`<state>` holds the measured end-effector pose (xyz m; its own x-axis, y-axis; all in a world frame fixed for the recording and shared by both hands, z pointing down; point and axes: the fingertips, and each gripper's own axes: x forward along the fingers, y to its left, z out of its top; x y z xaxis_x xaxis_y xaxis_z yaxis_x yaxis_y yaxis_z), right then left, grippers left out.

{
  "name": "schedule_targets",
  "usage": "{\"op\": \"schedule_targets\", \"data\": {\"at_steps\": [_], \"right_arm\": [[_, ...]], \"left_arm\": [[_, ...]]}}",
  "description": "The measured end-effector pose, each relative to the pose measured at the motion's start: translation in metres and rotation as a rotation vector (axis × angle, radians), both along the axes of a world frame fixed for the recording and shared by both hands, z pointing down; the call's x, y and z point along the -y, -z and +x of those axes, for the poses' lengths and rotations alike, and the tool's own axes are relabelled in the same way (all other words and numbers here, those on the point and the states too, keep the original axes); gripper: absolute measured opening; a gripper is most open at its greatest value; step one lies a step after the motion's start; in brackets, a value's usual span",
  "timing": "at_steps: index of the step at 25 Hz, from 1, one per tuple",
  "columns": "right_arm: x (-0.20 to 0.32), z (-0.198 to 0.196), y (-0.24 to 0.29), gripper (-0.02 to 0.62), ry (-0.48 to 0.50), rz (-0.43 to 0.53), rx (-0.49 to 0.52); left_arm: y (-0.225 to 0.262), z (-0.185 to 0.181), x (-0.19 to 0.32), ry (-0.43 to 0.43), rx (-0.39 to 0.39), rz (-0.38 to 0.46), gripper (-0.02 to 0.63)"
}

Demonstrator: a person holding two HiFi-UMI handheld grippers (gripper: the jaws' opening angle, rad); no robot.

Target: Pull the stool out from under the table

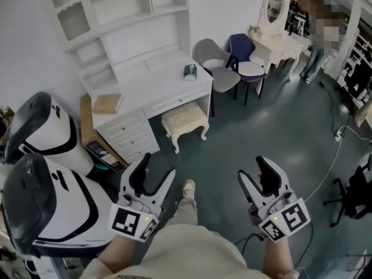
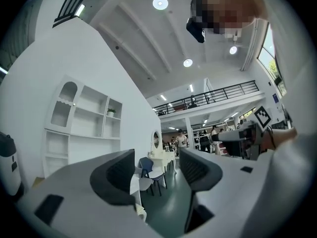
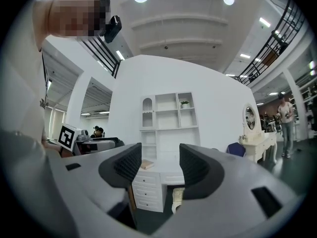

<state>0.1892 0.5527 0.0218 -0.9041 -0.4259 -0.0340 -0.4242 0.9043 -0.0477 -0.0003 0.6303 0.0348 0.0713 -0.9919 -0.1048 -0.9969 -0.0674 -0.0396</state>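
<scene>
Head view, left to right.

- Left gripper (image 1: pixel 158 165): at 7 o'clock in the view, jaws apart, nothing between them.
- Table (image 1: pixel 157 89): white, with a drawer stack (image 1: pixel 129 133), at 11 o'clock. A book (image 1: pixel 107 103) lies on its left end.
- Stool (image 1: pixel 185 120): cream cushioned seat, white legs. It stands at the table's knee gap just beside the drawers, at 12 o'clock from the left gripper and well apart from both grippers.
- Grey chair (image 1: pixel 214 67) and blue chair (image 1: pixel 246 58): at 1 o'clock.
- Right gripper (image 1: pixel 253 166): at 5 o'clock, jaws apart and empty.
</scene>
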Motion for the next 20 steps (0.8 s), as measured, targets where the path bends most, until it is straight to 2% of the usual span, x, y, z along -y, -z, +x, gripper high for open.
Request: {"op": "schedule_targets", "data": {"at_steps": [5, 13, 20], "right_arm": [[0.028, -0.021, -0.008, 0.257, 0.001, -0.017, -0.026], [0.109, -0.065, -0.021, 0.262, -0.001, -0.048, -0.085], [0.187, -0.124, -0.031, 0.265, 0.021, -0.084, -0.137]], "left_arm": [[-0.011, -0.013, 0.032, 0.005, -0.008, -0.026, 0.284], [-0.025, -0.075, 0.104, 0.061, -0.040, -0.069, 0.284], [-0.039, -0.128, 0.185, 0.056, -0.071, -0.110, 0.284]]}}
